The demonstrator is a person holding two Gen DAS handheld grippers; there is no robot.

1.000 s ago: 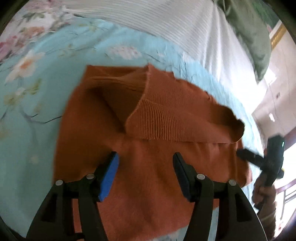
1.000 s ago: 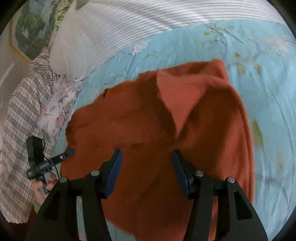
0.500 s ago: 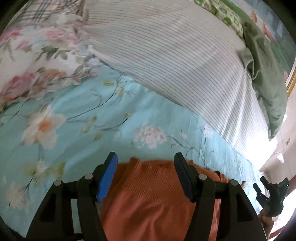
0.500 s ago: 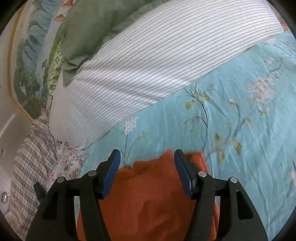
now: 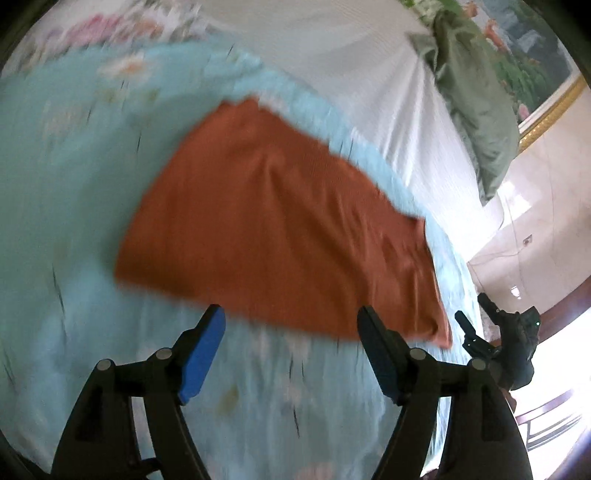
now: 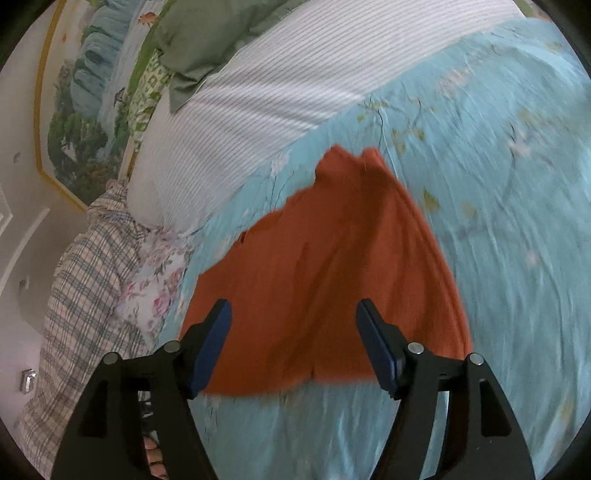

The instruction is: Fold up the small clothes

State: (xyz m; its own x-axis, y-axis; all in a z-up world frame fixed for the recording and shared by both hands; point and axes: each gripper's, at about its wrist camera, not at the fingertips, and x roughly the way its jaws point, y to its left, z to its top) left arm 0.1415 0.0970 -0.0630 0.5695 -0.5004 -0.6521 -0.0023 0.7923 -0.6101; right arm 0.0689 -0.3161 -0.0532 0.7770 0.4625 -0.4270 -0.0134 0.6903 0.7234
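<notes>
An orange knit garment (image 5: 280, 236) lies folded flat on the light blue floral bedsheet (image 5: 66, 206). My left gripper (image 5: 291, 314) hovers at the garment's near edge. Its jaws are opening, and no cloth is pinched between the blue pads (image 5: 201, 354). At the right edge of the left wrist view, my right gripper (image 5: 474, 314) is beside the garment's right corner. In the right wrist view, the right gripper (image 6: 294, 310) sits over the near part of the garment (image 6: 325, 266). Its jaws are also opening and the pads press on nothing.
A white striped pillow (image 6: 280, 85) and a green pillow (image 6: 207, 33) lie beyond the garment. A plaid cloth (image 6: 81, 288) and a floral cushion (image 6: 155, 280) lie to the left. A framed painting (image 6: 88, 96) hangs on the wall. A hand (image 6: 155, 458) shows at the bottom.
Both grippers reached to the garment's far edge with cloth between their fingers, then drew back toward its near edge and spread wider. The garment now lies flat, without the raised flap.
</notes>
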